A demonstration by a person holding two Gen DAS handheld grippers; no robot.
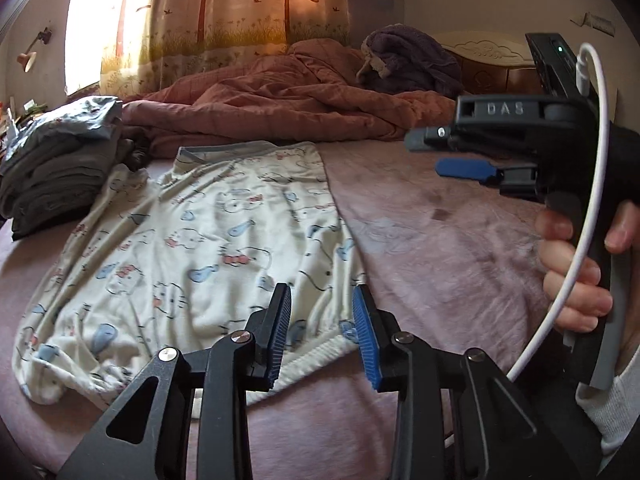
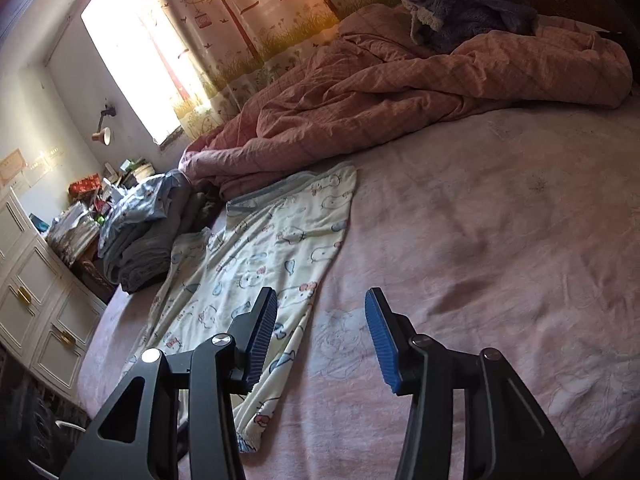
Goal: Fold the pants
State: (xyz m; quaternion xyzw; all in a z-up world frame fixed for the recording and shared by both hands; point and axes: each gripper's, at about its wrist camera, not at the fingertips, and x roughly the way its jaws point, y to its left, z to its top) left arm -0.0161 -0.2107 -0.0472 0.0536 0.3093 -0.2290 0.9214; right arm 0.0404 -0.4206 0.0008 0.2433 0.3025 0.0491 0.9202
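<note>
The pants (image 1: pixel 188 248), cream with a cartoon print, were laid flat on the bed (image 1: pixel 440 240), toward its left side, with the blue-trimmed end far and the elastic cuff end near the bed's front edge. The fabric was judged thin, light and limp: it would sag and crease, not hold shape, and could slide a little on the sheet. The gathered cuff or a side seam was judged the best hold, since a thicker edge pinches more surely than a single flat layer.

The left gripper (image 1: pixel 322 332) was held over the near cuff, jaws part open with cloth seen between them but not pinched. The right gripper (image 2: pixel 322 340) was held over the pants' right edge, jaws part open and gripping nothing; a hand (image 1: pixel 576 276) was seen on its handle in the left wrist view.

The bed was covered with a pink sheet, soft and faintly wrinkled. A rumpled pink quilt (image 1: pixel 280 96) was heaped along the far side, with a purple blanket (image 1: pixel 412 56) near the headboard. Folded clothes (image 1: pixel 60 160) were stacked at the left edge. A printed curtain (image 1: pixel 240 12) and white drawers (image 2: pixel 36 300) were noted beyond.
</note>
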